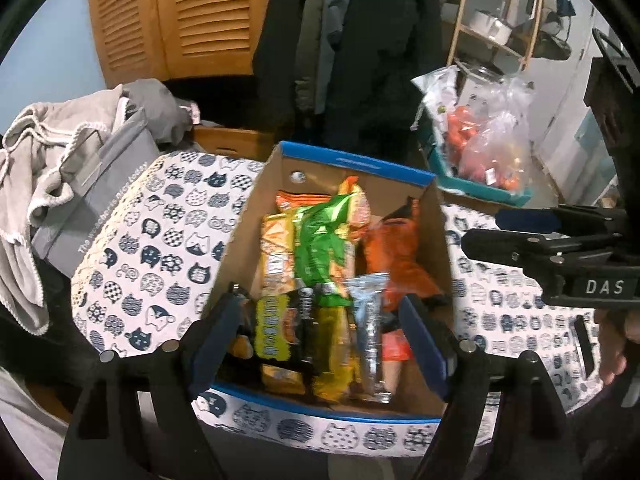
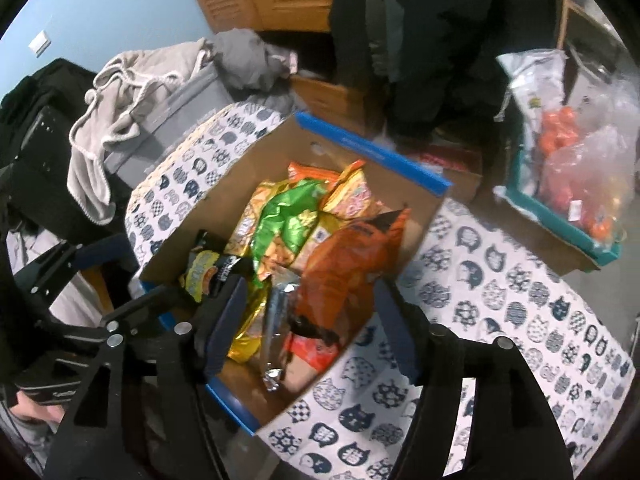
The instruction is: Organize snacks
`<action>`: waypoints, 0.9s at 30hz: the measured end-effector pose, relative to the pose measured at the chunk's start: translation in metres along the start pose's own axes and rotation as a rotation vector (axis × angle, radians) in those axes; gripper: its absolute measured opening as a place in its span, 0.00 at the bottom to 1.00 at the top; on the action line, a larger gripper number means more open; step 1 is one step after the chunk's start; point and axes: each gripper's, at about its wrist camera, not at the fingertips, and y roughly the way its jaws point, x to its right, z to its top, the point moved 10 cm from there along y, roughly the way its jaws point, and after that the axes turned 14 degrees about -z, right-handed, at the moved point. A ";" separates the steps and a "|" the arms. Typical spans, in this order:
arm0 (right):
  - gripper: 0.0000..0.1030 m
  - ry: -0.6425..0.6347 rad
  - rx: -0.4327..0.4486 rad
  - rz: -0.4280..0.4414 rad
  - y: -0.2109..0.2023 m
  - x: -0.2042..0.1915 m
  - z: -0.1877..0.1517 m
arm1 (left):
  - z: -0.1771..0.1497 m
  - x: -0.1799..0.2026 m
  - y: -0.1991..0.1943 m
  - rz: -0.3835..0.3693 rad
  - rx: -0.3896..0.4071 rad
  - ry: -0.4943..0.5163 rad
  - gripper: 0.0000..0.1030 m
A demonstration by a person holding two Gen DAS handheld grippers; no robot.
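Note:
A cardboard box with a blue rim (image 1: 352, 164) (image 2: 372, 152) stands on the cat-print cloth, packed with snacks. Inside lie a green packet (image 1: 320, 240) (image 2: 288, 216), an orange bag (image 1: 392, 256) (image 2: 352, 264), a silver wrapper (image 1: 370, 320) (image 2: 276, 320) and a yellow-and-black packet (image 1: 276, 328) (image 2: 204, 272). My left gripper (image 1: 320, 340) (image 2: 132, 276) hovers open over the box's near end, pads apart from the snacks. My right gripper (image 2: 310, 328) (image 1: 480, 228) hangs open above the orange bag and silver wrapper, holding nothing.
A teal tray (image 1: 480, 192) (image 2: 560, 220) with plastic bags of orange items sits at the back right. A grey box (image 1: 92, 200) draped with pale cloth stands left of the table. Dark coats and louvred wooden doors are behind. A hand (image 1: 612, 352) shows at the right edge.

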 end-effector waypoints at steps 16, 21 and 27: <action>0.73 0.002 0.134 -0.092 -0.050 0.033 -0.009 | 0.007 0.020 -0.012 0.046 0.015 0.028 0.89; 0.73 -0.005 0.165 -0.118 -0.061 0.039 -0.012 | 0.008 0.028 -0.015 0.035 0.019 0.023 0.89; 0.73 0.001 0.172 -0.126 -0.061 0.046 -0.025 | 0.010 0.035 -0.019 0.034 0.028 0.025 0.89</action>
